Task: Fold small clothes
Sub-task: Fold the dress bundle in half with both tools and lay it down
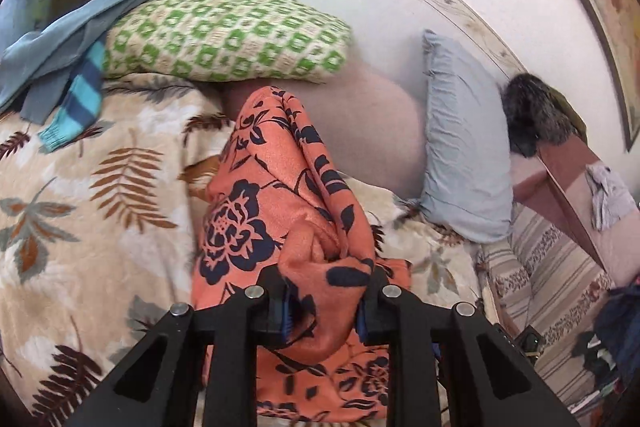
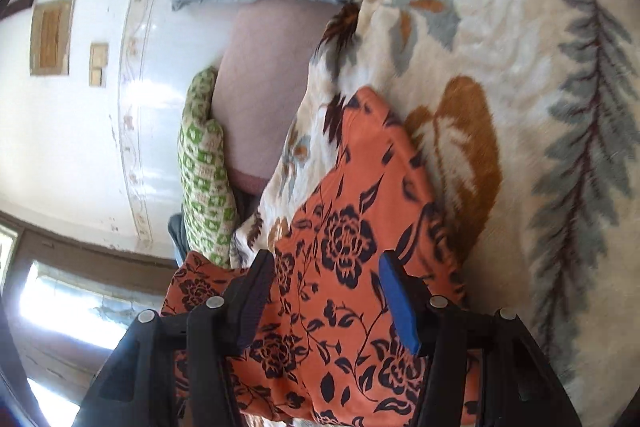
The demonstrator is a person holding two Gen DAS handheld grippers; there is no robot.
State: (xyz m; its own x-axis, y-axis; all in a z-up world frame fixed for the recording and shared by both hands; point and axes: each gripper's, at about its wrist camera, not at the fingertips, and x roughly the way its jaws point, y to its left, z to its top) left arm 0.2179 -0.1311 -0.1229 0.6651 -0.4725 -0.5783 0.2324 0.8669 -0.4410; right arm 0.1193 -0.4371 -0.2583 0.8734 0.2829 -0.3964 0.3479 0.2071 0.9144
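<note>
An orange cloth with a dark floral print (image 1: pixel 264 203) lies bunched on the leaf-patterned bedspread (image 1: pixel 80 195). My left gripper (image 1: pixel 322 307) is partly closed around a thick fold of this cloth, which fills the gap between its fingers. In the right wrist view the same orange cloth (image 2: pixel 340 267) lies spread over the bedspread (image 2: pixel 540 67). My right gripper (image 2: pixel 326 301) stands wide open just above it, and the cloth shows between the blue-padded fingers (image 2: pixel 400 303) without being pinched.
A green and white checked pillow (image 1: pixel 224 35) and a pale blue pillow (image 1: pixel 460 139) lean against the white wall. Blue garments and a striped sleeve (image 1: pixel 72 67) lie at the far left. A wooden bed edge (image 1: pixel 568 179) and clutter are at right.
</note>
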